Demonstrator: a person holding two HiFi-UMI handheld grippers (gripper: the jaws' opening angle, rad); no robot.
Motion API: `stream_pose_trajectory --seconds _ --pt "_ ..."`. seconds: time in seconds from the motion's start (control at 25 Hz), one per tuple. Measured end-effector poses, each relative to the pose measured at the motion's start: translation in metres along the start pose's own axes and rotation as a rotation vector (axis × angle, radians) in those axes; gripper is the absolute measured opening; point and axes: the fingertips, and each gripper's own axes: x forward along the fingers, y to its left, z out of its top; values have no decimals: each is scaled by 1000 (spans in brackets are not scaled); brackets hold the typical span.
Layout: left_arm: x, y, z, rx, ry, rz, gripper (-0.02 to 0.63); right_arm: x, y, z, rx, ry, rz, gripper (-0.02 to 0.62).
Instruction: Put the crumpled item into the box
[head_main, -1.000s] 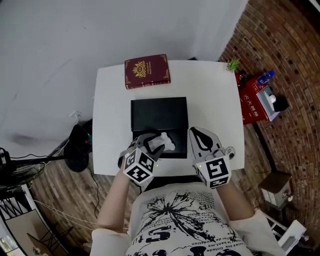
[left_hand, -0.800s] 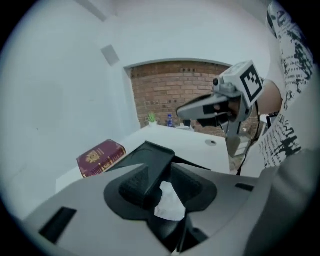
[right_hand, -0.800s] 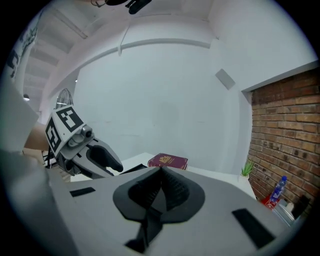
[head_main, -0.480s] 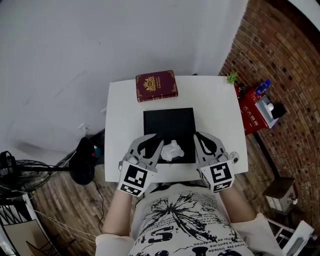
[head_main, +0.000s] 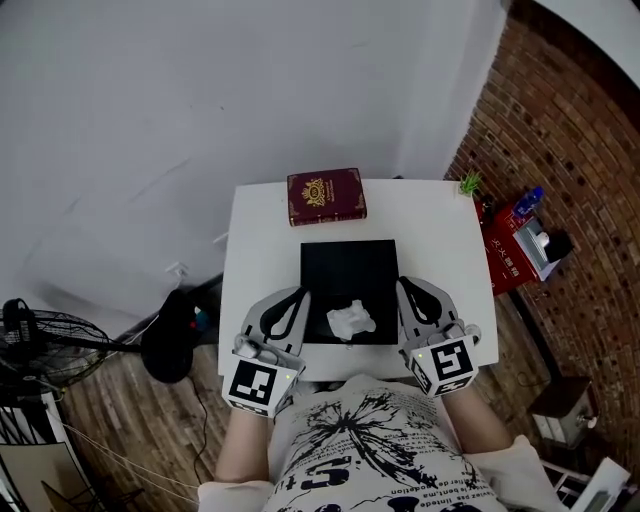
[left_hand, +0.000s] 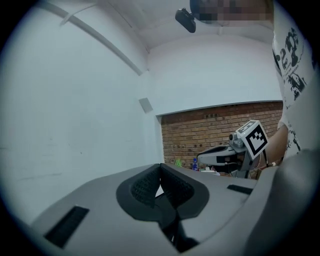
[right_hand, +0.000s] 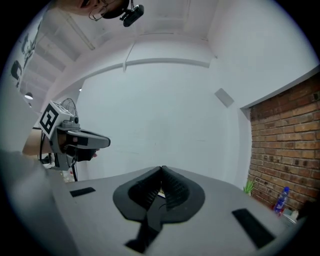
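A white crumpled paper (head_main: 351, 320) lies in the near part of the shallow black box (head_main: 350, 270) on the white table (head_main: 262, 225). My left gripper (head_main: 293, 300) rests at the box's left near corner, shut with nothing between its jaws (left_hand: 160, 172). At the box's right side my right gripper (head_main: 413, 297) is also shut and empty (right_hand: 161, 175). Both point upward at the wall, apart from the paper. Each gripper view shows the other gripper off to the side.
A dark red book (head_main: 326, 195) lies at the table's far edge beyond the box. A small green plant (head_main: 467, 183) stands at the far right corner. A black fan (head_main: 30, 335) and a red stand (head_main: 515, 240) sit on the wooden floor beside the table.
My left gripper let go of the crumpled paper, which now lies in the box, then drew back to the left and shut. The right gripper stayed beside the box.
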Motion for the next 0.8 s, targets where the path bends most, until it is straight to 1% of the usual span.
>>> stream_pose_trajectory --seconds 0.12,0.2,0.28,0.32,0.4,0.44,0.52,0.64,0.8 --pt "-5 4 -8 14 57 -1 14 1 5 3 -15 -7 18 14" --pt "-5 5 -6 10 49 -1 14 1 7 4 -18 -10 21 14" --pt "-4 5 -1 -11 10 -1 14 1 8 4 -17 -8 22 14" --pt "-4 5 -4 -15 16 -1 14 1 8 3 -18 -6 23 14" --pt "-7 4 -14 -5 63 -6 14 1 8 3 -15 -5 21 14" --pt "-7 4 -15 0 69 -11 14 1 9 4 -13 -5 20 12" --pt "-6 3 -10 8 41 -20 14 1 10 4 -15 -4 22 12" --pt "-4 0 2 4 -30 -17 14 -1 12 1 -17 -1 29 12" --pt "-4 -6 6 25 -35 -20 14 -6 11 2 -11 1 28 12"
